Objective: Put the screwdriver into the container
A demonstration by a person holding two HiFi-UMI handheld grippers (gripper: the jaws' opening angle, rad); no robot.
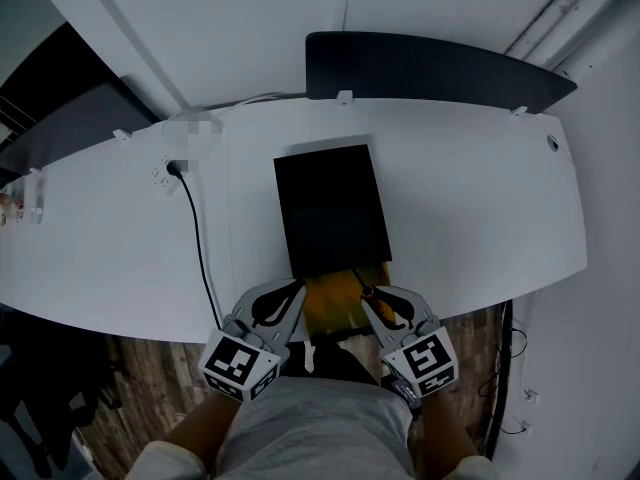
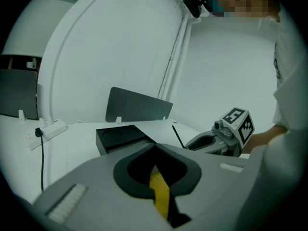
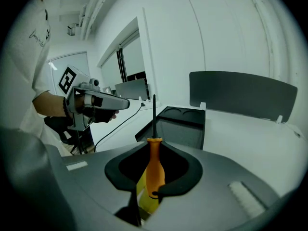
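Screwdriver [image 3: 153, 172] gripped by its handle in the right gripper [image 3: 147, 196], just short of the black container [image 3: 180, 129] on a white curved desk [image 1: 470, 198]. The tool has a smooth, bulbous orange handle and a thin, straight black shaft. The shaft points away from the person, toward the container's near edge. The right jaws stand partly closed, with the handle seated in the hollow between them and pinched at its butt end.

From the head view, the screwdriver [image 1: 362, 286] is over a yellow surface [image 1: 335, 308] that adjoins the container's [image 1: 330, 213] near side at the desk's front edge. The container is a flat, rectangular box with two round recesses at its far end.

The left gripper [image 2: 166, 208] is level with the right one, on the other side of the yellow surface. Its jaws are a narrow slit apart and grip nothing; yellow shows through the gap.

A black cable [image 1: 200, 248] runs from a white power strip [image 1: 165, 173] across the desk's left half, and a dark panel [image 1: 430, 68] stands along its rear edge.
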